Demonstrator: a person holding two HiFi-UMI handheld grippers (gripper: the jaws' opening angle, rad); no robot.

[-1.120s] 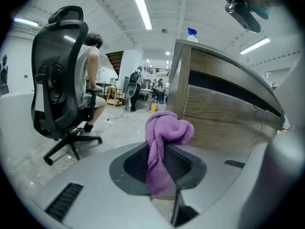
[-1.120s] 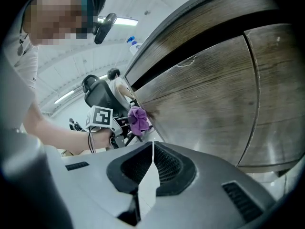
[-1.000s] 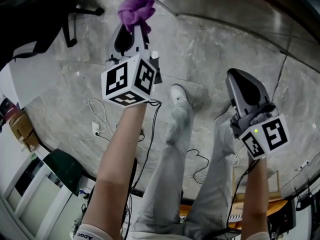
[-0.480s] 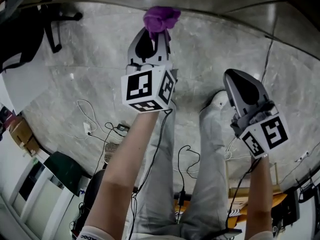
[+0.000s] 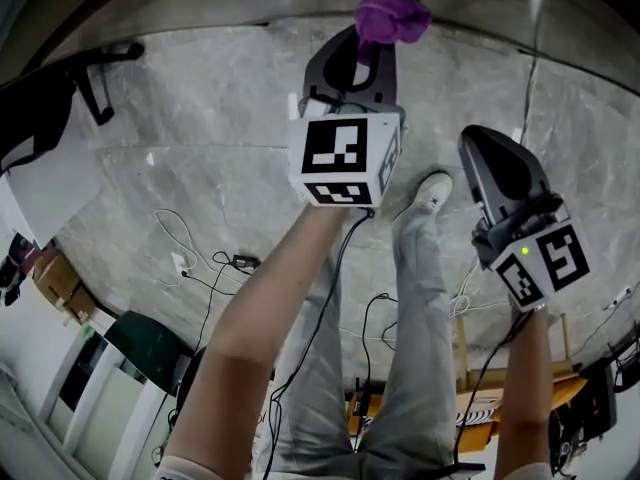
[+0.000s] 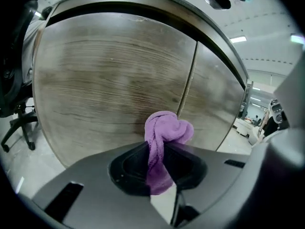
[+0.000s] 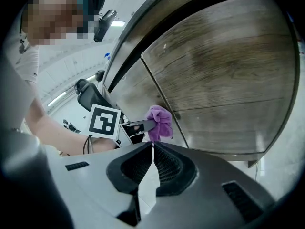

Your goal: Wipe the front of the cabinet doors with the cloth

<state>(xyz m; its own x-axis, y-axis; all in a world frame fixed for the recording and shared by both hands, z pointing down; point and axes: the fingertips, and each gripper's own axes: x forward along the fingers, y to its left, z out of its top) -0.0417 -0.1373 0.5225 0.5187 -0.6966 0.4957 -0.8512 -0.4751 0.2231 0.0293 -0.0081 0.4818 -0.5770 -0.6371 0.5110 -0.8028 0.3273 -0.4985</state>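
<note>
A bunched purple cloth [image 6: 167,130] sticks out of my left gripper [image 6: 157,149], whose jaws are shut on it. The cloth [image 5: 392,16] is held up at the wooden cabinet doors [image 6: 109,89], right by the vertical seam [image 6: 188,80] between the two doors; whether it touches the wood I cannot tell. In the head view the left gripper [image 5: 372,43] reaches toward the top centre. My right gripper [image 5: 482,148] hangs lower and to the right, away from the doors. Its jaws [image 7: 153,144] are shut with nothing in them, and its camera sees the cloth [image 7: 159,122] against the doors [image 7: 228,80].
A black office chair [image 5: 90,78] stands on the grey marble floor at the left. Cables [image 5: 200,258] trail across the floor near the person's legs and white shoe [image 5: 432,190]. A cardboard box [image 5: 55,278] sits at the far left.
My left gripper has carried the cloth to the right and up toward the cabinet. The right gripper has stayed almost where it was. The person's feet have shifted right.
</note>
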